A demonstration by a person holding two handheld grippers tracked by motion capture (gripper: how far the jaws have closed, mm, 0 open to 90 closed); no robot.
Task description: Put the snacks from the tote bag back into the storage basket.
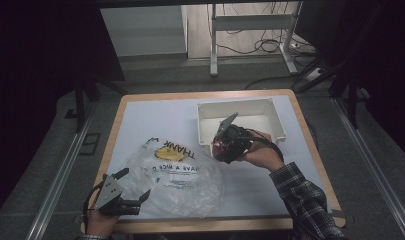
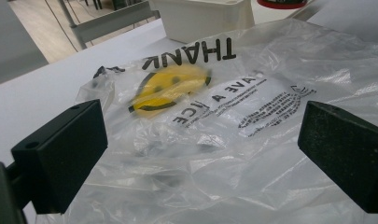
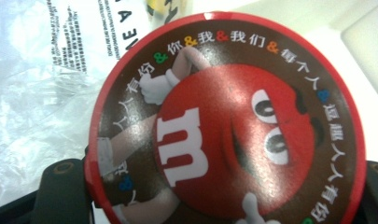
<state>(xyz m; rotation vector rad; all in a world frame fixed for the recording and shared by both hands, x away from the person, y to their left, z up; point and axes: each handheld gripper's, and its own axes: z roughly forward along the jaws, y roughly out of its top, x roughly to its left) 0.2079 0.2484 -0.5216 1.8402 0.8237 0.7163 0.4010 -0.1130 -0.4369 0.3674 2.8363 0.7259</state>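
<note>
- The red-rimmed M&M's candy tin [image 3: 224, 126] sits clamped between the jaws of the right gripper [image 1: 229, 145], its printed round face turned straight at that gripper's camera. Judged from the round face and the red edge in the high view [image 1: 219, 146], it is a disc-like or short cylindrical container; how deep it is I cannot tell.
- Its axis appears to run along the gripper's line of sight, so the flat face points back toward the hand and the jaws press on opposite sides of the rim. It has no long axis across the face — any turn about that axis changes nothing for the grip.
- The tin is held off the table just at the near left corner of the white plastic bin [image 1: 240, 122], over its front wall. The bin's open mouth lies just beyond and to the right of the tin — that is the relation a drop-off would turn on.
- The clear "THANK YOU" smiley bag [image 1: 172, 175] lies flat to the near left of the bin, its mouth end toward the bin.
- The left gripper [image 1: 124, 192] rests at the bag's near left edge, well apart from the bin, jaws spread wide with crumpled film [image 2: 200, 154] ahead of them and nothing pinched.
- The right hand is far nearer to the bin; the left is nearer to the bag.
</note>
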